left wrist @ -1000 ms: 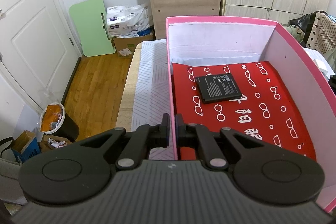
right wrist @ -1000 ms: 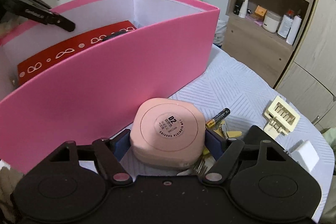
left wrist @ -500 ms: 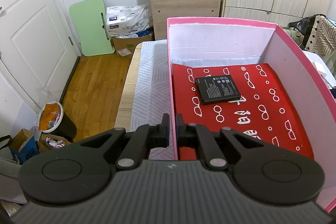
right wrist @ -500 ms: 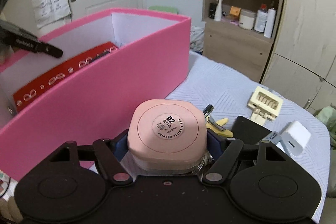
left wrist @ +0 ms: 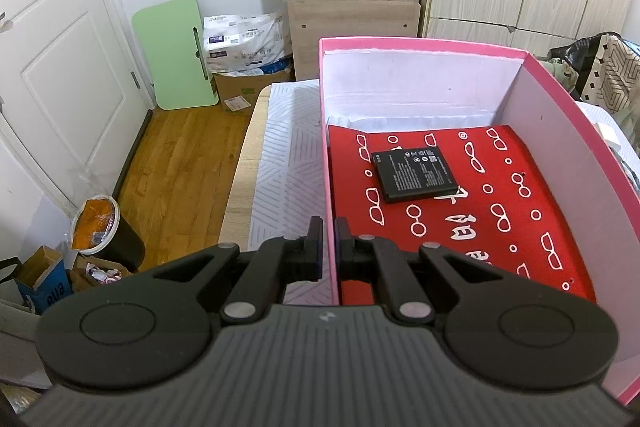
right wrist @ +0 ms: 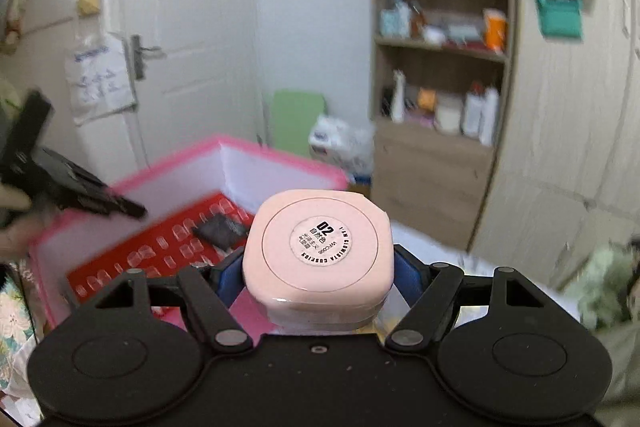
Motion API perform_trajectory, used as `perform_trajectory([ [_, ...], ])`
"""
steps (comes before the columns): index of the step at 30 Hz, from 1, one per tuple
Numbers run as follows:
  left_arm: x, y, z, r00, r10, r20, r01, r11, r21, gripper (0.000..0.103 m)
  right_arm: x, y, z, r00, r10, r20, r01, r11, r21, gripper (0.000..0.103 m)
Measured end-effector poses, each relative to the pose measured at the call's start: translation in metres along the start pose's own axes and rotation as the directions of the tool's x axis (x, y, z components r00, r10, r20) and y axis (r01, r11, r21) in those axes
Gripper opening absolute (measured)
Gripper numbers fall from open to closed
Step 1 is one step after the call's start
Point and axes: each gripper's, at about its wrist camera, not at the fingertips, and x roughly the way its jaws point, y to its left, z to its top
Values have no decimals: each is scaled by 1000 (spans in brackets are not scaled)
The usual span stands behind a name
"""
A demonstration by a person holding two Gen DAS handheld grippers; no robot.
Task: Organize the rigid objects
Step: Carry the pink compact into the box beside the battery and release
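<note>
Two views, one from each handheld gripper, look across a bedroom worktop covered with a pale patterned cloth (left wrist: 288,163). The left gripper (left wrist: 328,247) has its jaws pinched tight on the near left wall of an open pink box (left wrist: 420,45), one finger outside the wall and one inside. The box has white inner walls and stands on the cloth. Flat on its floor lies a red sheet (left wrist: 500,211) printed with small white shapes, and on that sheet, toward the far left part, rests a flat black battery (left wrist: 416,175) with white print.

The right gripper (right wrist: 318,267) has its jaws spread wide and pressed against both sides of a pale pink, rounded-square compact case (right wrist: 320,247), which carries a round white label reading "02". The case is held in the air, in front of the box's near right wall; this view is blurred. In it the pink box (right wrist: 280,155) shows below and to the left, with the red sheet (right wrist: 140,263) and black battery (right wrist: 220,231) inside, and the left gripper (right wrist: 132,211) at the box's left edge.

Behind stand a white door (left wrist: 52,67), a wooden shelf unit (left wrist: 348,7) with bottles and jars, and a green board (left wrist: 172,55) leaning on the wall
</note>
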Motion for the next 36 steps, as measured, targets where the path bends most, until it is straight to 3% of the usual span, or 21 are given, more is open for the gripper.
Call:
perform_trajectory([
  [4,-1,1,0,1000,-2,3,2,1000,-5,5,4,21,31,996,88,22,-86,992,-88,78],
  [10,0,0,0,1000,2,3,-2,1000,-4,6,45,42,66,968,233,-94,-240,968,-73,78],
  [14,0,0,0,1000,-4,5,4,1000,-10,6,78,60,79,969,161,-188,-204,951,-233,78],
  [16,0,1,0,1000,-6,11,7,1000,-13,6,100,64,82,958,121,-259,-188,949,-255,78],
  [20,-2,2,-2,1000,-11,20,12,1000,-18,6,143,79,78,925,0,-379,-134,936,-327,78],
  [25,-2,3,-2,1000,-20,23,21,1000,-21,5,174,88,75,894,-104,-435,-104,897,-429,78],
  [31,-2,6,-3,999,-33,27,34,999,-42,6,197,92,67,831,-194,-521,-100,869,-484,78],
  [36,-3,6,-3,999,-37,29,38,999,-38,6,208,96,59,793,-218,-568,-83,886,-457,78],
])
